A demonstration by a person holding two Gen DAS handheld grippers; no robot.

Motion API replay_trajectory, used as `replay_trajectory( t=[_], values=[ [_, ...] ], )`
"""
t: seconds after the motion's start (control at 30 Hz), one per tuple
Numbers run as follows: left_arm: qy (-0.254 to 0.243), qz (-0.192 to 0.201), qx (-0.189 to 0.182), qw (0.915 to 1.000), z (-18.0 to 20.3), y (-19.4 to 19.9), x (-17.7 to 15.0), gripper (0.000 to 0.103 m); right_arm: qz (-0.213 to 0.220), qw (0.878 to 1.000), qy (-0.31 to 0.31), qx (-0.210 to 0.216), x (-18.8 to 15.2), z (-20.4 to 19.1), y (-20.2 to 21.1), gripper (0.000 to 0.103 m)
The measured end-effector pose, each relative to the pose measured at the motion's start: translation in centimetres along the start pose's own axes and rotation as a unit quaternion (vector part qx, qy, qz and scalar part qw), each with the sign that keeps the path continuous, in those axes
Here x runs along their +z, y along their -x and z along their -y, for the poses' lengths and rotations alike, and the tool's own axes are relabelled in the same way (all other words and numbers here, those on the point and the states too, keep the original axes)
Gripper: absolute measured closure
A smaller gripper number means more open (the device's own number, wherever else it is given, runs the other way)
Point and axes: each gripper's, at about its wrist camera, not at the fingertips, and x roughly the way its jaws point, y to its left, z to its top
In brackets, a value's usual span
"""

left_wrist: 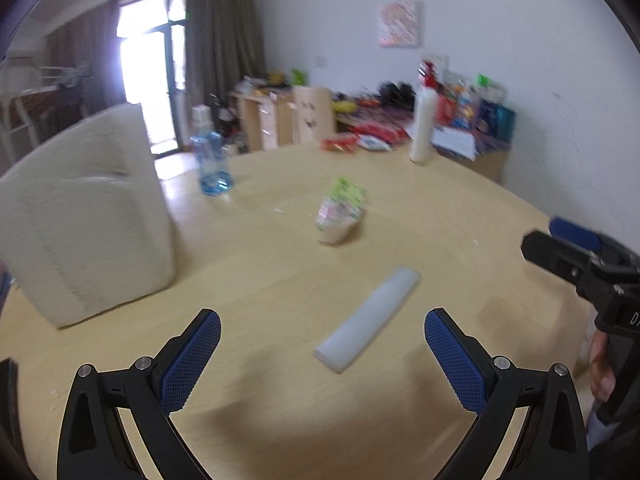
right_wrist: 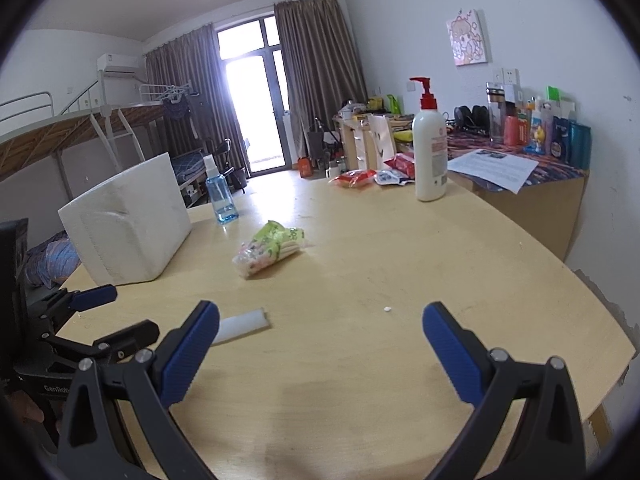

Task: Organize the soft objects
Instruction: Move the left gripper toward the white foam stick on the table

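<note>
- Pale wood is what I have under both tools: a round-edged table with the soft things spread over it.
- My left gripper hangs above the near part of the table with its blue pads wide apart and nothing between them.
- A white foam strip lies flat on the wood just ahead of that left gripper, slanting away to the right, inside the spread of the fingers but not touched by either.
- My right gripper is also spread wide and holds nothing; bare table shows between its fingers.
- From the right camera, the same strip lies near the left finger, its near end hidden behind the pad.
- Further in, around the middle of the table, lies a small green-and-pink printed packet; the left view is smeared, so I cannot tell what it contains.
- A big white foam block stands upright at the table's left side, well apart from the strip.
- Behind it a blue spray bottle stands near the far edge.
- A white pump bottle with a red top stands upright at the far right, beside some red snack packets.
</note>
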Motion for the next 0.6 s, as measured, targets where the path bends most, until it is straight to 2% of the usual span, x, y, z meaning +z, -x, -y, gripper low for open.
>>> replay_trajectory(
  t=[0.1,0.37,0.6],
  values=[
    [-0.024,-0.021,-0.018,0.9993,0.7,-1.1,0.2,0.001,0.004,1.000,0.005,-0.002,-0.1,0.1,0.2,0.000],
    [-0.037,-0.058,-0.044,0.9967,1.1,-2.8,0.4,0.001,0.001,1.000,-0.006,0.000,-0.5,0.8,0.3,0.000],
    [-0.058,-0.085,-0.062,0.9927,1.4,-4.1,0.5,0.011,-0.001,1.000,-0.010,0.000,-0.5,0.9,0.4,0.000]
  ],
)
